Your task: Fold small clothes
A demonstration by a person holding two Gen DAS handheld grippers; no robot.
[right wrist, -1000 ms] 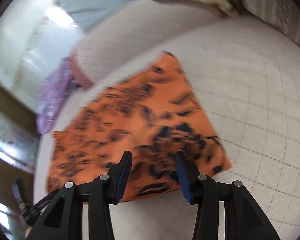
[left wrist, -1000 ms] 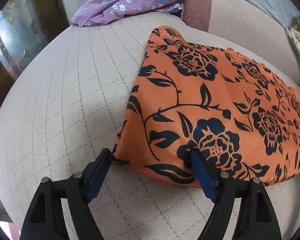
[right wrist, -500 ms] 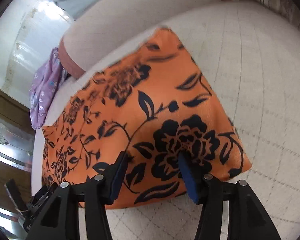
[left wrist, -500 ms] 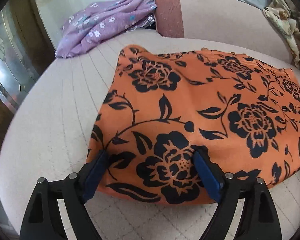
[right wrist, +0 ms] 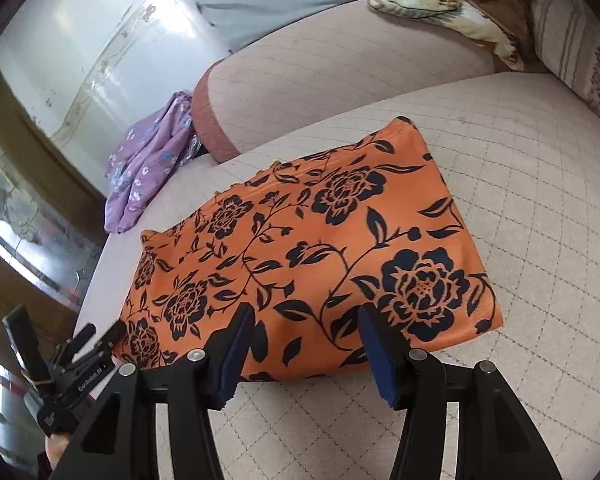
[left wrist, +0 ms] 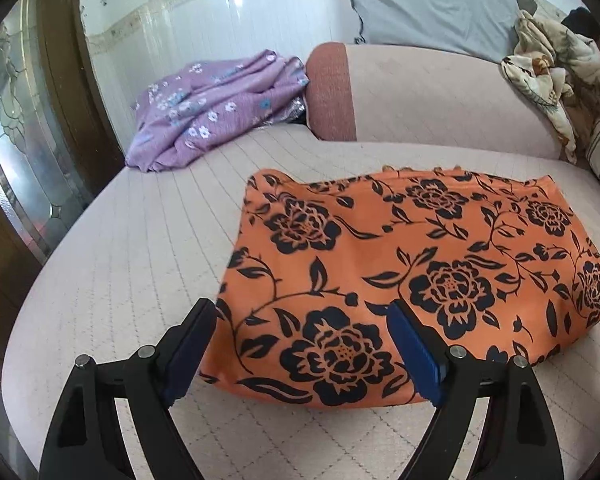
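An orange cloth with black flowers (left wrist: 400, 264) lies folded flat on the pale quilted sofa seat (left wrist: 120, 280). It also shows in the right wrist view (right wrist: 300, 248). My left gripper (left wrist: 300, 344) is open, its fingers straddling the cloth's near left edge just above it. My right gripper (right wrist: 306, 340) is open, its fingers over the near edge towards the cloth's right end. Neither holds anything. The left gripper's body (right wrist: 76, 364) shows at the lower left of the right wrist view.
A purple flowered garment (left wrist: 216, 108) lies crumpled at the seat's far left by the backrest (left wrist: 440, 92). A cream patterned blanket (left wrist: 552, 76) and a striped cushion (right wrist: 572, 28) sit at the far right. A glass door (left wrist: 16, 152) stands to the left.
Both grippers have come down and in to the cloth's near edge, the left one shifting right along it. The cloth has not moved. Both jaws have stayed open.
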